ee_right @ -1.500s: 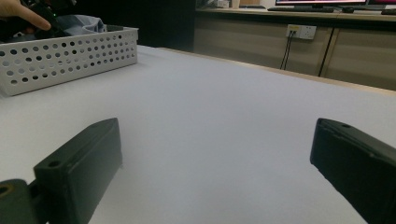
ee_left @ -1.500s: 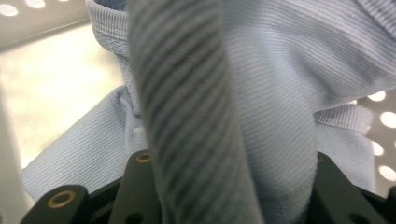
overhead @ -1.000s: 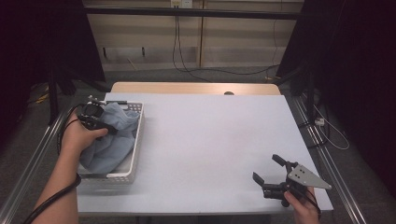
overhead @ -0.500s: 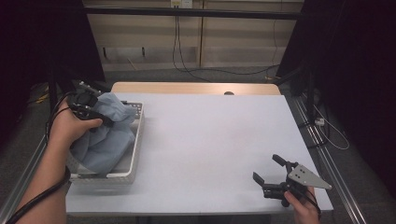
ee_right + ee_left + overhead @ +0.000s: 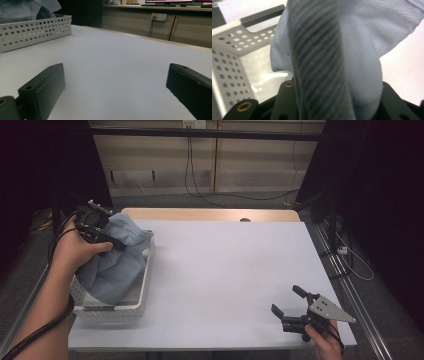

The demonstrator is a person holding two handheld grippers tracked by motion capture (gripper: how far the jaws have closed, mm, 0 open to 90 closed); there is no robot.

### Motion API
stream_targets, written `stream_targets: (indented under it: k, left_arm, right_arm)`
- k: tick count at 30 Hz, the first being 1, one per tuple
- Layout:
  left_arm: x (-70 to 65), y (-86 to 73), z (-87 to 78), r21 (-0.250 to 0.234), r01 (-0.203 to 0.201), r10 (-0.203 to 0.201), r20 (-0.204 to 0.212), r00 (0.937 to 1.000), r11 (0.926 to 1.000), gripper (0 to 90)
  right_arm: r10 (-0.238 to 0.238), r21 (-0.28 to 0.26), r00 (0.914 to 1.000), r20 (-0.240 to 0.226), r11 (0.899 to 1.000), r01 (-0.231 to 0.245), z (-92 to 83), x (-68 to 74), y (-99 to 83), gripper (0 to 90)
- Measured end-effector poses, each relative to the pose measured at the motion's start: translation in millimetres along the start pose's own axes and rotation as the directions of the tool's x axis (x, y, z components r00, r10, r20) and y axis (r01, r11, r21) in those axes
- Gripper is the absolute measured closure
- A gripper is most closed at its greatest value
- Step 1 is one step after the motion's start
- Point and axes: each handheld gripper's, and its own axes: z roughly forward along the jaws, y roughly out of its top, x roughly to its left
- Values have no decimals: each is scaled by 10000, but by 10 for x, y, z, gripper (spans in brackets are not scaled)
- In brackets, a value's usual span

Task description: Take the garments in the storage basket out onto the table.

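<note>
A pale blue cloth hangs bunched over the white perforated basket at the table's left. My left gripper is shut on the cloth's upper part and holds it raised above the basket. In the left gripper view the cloth runs up between the black jaws, with the basket below at the left. My right gripper rests low at the table's near right corner, open, with nothing between its fingers. The right gripper view shows the basket and the cloth far off.
The white table top stretches between the basket and my right gripper. A wooden strip runs along its far edge. Dark metal rails flank both sides, with cables on the floor at the right.
My left gripper has risen above the basket, drawing the blue cloth up with it. The right gripper has stayed in place.
</note>
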Motion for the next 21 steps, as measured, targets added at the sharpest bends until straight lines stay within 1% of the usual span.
stream_targets:
  k: [2, 6, 9, 12, 13, 15, 19, 21]
  left_arm:
    - [13, 10, -36, -70, 198, -198, 93, 9998, 9998, 601]
    - [9, 46, -104, -137, 191, -189, 115, 9998, 9997, 601]
    - [-42, 68, -130, -185, 231, -228, 208, 9995, 9996, 601]
    - [-89, 87, -137, -165, 21, -17, 229, 9997, 9999, 600]
    - [-89, 87, -137, -165, 21, -17, 229, 9997, 9999, 599]
    - [-140, 110, -150, -301, -157, 163, 197, 9997, 9994, 598]
    - [-206, 159, -185, -368, -206, 223, 448, 9987, 9991, 598]
    - [-239, 189, -209, -376, -253, 269, 439, 9987, 9990, 599]
  right_arm:
    - [-3, -4, 10000, 4, 10000, 3, -1, -2, -1, 16]
    - [-4, 4, 10000, -13, 10000, 4, 2, -1, 1, 16]
    - [-6, 22, 10000, -21, 10000, 6, 7, 2, 0, 16]
    - [2, 15, 10000, -10, 10000, -2, 5, 3, 1, 16]
    - [7, 16, 10000, -7, 10000, -7, 4, 3, 0, 16]
    - [11, 7, 10000, 2, 10000, -11, 2, 0, -2, 16]
    - [4, 4, 10000, -3, 10000, -4, 2, 2, -1, 16]
    - [13, 8, 10000, -10, 10000, -13, 3, 6, -1, 16]
